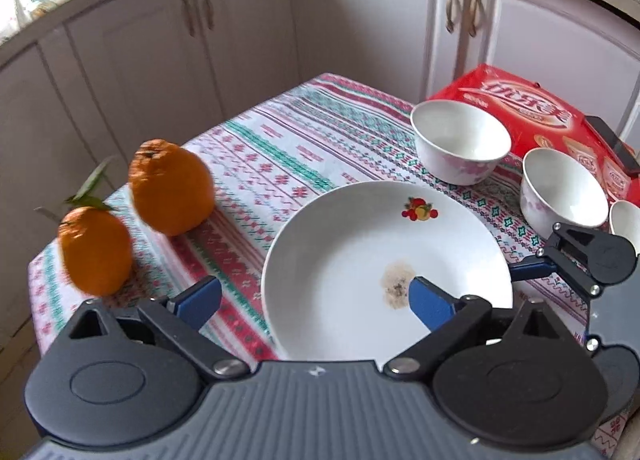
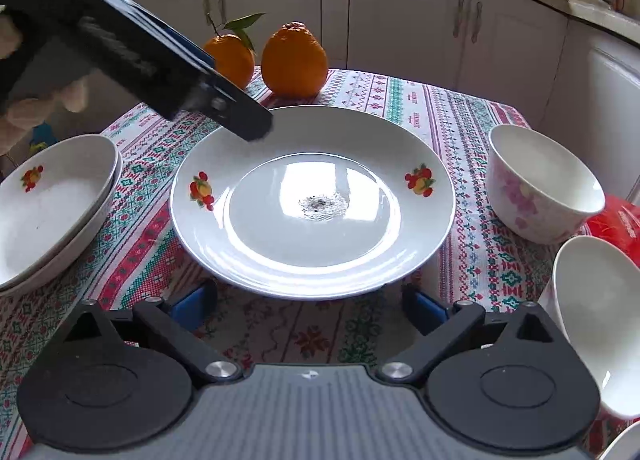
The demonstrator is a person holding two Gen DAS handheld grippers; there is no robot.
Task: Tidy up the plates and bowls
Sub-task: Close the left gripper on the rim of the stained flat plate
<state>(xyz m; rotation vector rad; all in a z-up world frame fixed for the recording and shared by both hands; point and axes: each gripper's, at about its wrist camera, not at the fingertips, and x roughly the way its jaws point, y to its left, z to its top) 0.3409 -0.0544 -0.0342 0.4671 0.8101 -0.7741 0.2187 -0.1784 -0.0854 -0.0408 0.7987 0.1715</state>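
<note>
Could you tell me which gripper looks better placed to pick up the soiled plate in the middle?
Probably the left gripper: it is open, with one finger over the plate and the other outside its rim. The right gripper, also open, sits short of the near rim, both fingers over the tablecloth.

stacked plates and nearest bowl — both edge-cropped.
</note>
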